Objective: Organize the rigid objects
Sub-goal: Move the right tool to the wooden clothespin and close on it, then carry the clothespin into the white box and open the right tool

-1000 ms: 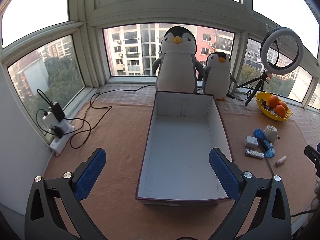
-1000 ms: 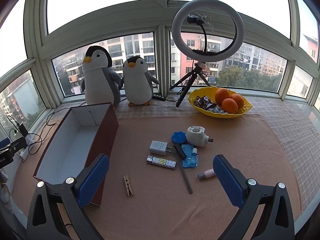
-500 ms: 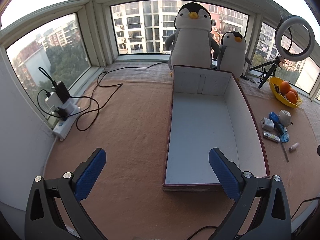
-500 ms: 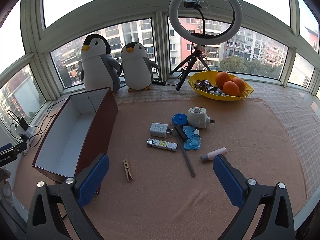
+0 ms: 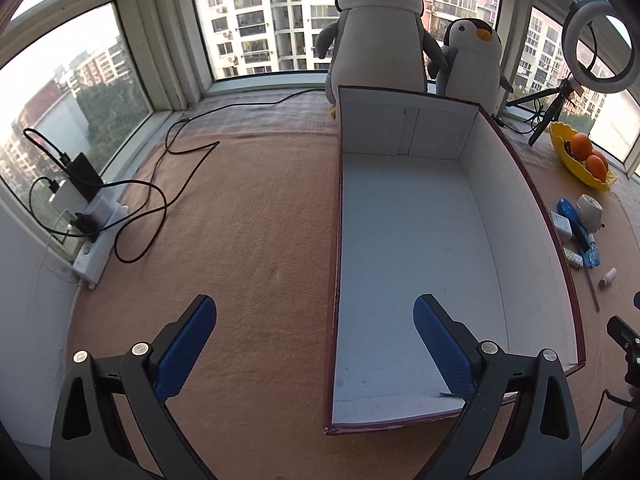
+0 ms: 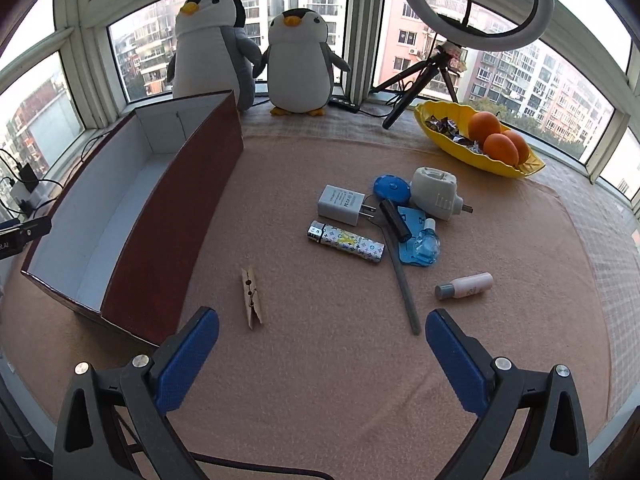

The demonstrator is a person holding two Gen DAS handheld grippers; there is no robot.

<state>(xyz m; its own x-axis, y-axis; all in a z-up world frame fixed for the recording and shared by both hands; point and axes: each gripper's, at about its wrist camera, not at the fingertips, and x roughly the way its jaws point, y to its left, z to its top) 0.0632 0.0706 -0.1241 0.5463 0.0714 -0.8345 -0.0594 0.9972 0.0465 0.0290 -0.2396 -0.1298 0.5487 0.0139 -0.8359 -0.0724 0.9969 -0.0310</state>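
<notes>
Inside: oranges in yellow bowl

Left wrist cam looks down from close above the near end of the open box, facing the windows. Right wrist cam sits further right, over the small clutter. Both catch the box and the two penguins.

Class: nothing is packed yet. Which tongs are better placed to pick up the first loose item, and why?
Right. The right tongs hang open just short of the wooden clothespin and grey rod; the left tongs straddle the left wall of the empty maroon cardboard box.
</notes>
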